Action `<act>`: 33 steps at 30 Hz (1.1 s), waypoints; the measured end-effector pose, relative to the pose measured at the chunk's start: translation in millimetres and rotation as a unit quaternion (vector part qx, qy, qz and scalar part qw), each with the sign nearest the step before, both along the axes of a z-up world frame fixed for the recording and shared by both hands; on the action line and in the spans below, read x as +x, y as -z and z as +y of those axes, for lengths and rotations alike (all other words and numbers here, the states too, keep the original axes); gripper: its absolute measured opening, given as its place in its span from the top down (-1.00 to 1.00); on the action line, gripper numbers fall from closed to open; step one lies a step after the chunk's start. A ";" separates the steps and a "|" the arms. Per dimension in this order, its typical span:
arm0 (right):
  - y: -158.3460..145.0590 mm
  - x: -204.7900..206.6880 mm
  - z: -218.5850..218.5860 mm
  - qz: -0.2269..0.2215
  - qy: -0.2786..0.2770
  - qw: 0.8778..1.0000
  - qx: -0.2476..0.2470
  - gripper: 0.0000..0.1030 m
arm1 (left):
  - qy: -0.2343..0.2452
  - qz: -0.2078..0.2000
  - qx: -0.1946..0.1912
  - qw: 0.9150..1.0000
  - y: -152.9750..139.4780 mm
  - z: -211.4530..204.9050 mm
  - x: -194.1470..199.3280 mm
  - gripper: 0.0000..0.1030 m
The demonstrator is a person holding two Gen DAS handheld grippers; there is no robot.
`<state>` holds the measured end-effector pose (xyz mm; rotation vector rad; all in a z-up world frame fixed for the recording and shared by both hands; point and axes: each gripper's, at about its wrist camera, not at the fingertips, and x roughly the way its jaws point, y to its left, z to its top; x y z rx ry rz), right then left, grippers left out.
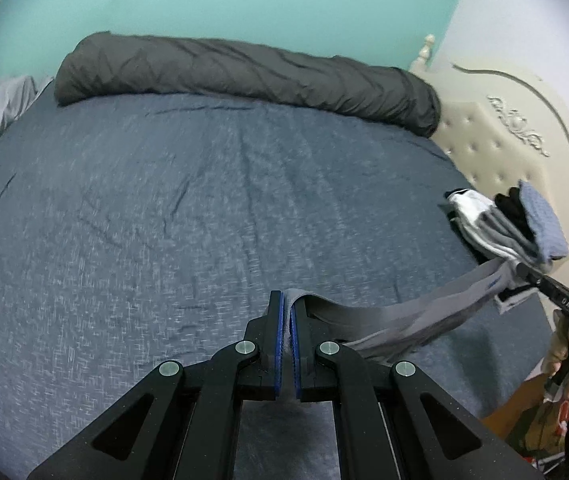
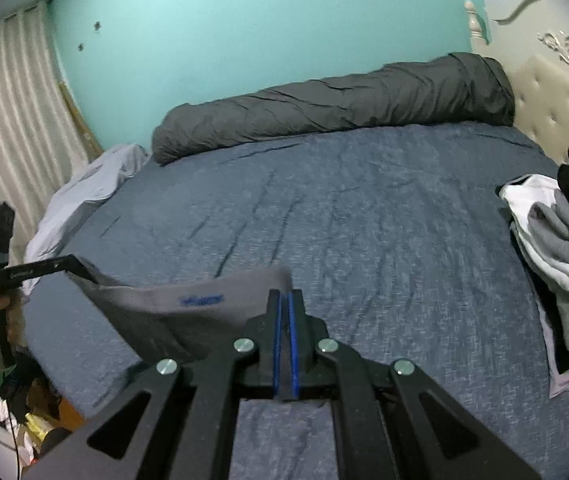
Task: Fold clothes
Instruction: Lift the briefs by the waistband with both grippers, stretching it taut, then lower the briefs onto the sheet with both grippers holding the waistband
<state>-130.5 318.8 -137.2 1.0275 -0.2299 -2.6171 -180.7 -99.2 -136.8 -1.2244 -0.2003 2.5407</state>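
In the left wrist view, your left gripper [image 1: 287, 320] has its 2 jaws pressed together on 1 end of the grey garment [image 1: 384, 320]. The cloth comes out of the pads and runs to the right and a little away from you, up to the right gripper [image 1: 524, 270], which pinches the other end. So the long axis of the garment lies from left to right between the 2 grippers, above the bed [image 1: 204, 208], and it sags a little in the middle. The pile [image 1: 500, 224] of clothes lies just behind the right gripper.

In the right wrist view, your right gripper [image 2: 286, 312] is also closed on the garment [image 2: 188, 304]. From here the cloth goes to the left, to the left gripper [image 2: 78, 268]. It hangs near the front edge of the bed [image 2: 364, 220]. The pile [image 2: 556, 240] is to the right, nearer to your right hand. Both hands are equally near, each holds 1 end.
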 end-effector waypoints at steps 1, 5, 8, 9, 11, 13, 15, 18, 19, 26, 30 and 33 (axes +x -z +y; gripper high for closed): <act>3.9 -6.1 3.5 -0.003 0.005 1.000 -0.003 0.96 | -0.004 -0.005 0.002 1.000 5.9 -1.7 -5.5 0.94; 21.3 -30.6 9.5 -0.017 0.016 1.000 -0.006 0.97 | -0.009 -0.019 0.003 1.000 29.5 -0.6 -27.4 0.94; 41.1 -48.2 5.6 -0.037 0.006 0.999 -0.007 0.97 | -0.005 -0.028 -0.002 1.000 47.8 5.2 -41.1 0.94; 50.2 -53.7 2.2 -0.050 -0.004 0.999 -0.012 0.97 | -0.004 -0.032 -0.002 0.999 55.1 6.8 -45.2 0.94; 72.5 -65.1 -7.2 -0.082 -0.022 0.996 -0.011 0.97 | -0.005 -0.038 -0.004 0.999 68.3 7.9 -51.4 0.94; 96.0 -76.3 -18.0 -0.115 -0.036 0.993 -0.003 0.96 | -0.005 -0.043 -0.005 0.999 80.2 8.0 -56.3 0.94; 110.2 -83.7 -27.0 -0.133 -0.042 0.990 -0.003 0.93 | -0.004 -0.047 -0.002 0.999 89.9 6.6 -59.0 0.94; 131.6 -94.8 -40.5 -0.159 -0.052 0.986 -0.004 0.44 | -0.001 -0.050 -0.004 0.999 100.3 4.3 -59.8 0.94; 138.7 -98.5 -45.1 -0.167 -0.055 0.984 -0.005 0.39 | 0.000 -0.049 -0.005 0.999 102.6 3.4 -59.8 0.94; 187.8 -124.3 -76.2 -0.227 -0.076 0.971 -0.006 0.39 | -0.004 -0.046 0.008 0.999 110.2 -4.9 -58.7 0.94; 204.1 -135.6 -87.2 -0.256 -0.087 0.963 0.000 0.39 | -0.007 -0.047 0.010 0.999 116.5 -8.1 -59.3 0.94; 214.6 -136.3 -98.7 -0.274 -0.107 0.955 0.025 0.45 | -0.008 -0.050 0.009 0.999 122.4 -10.2 -60.6 0.94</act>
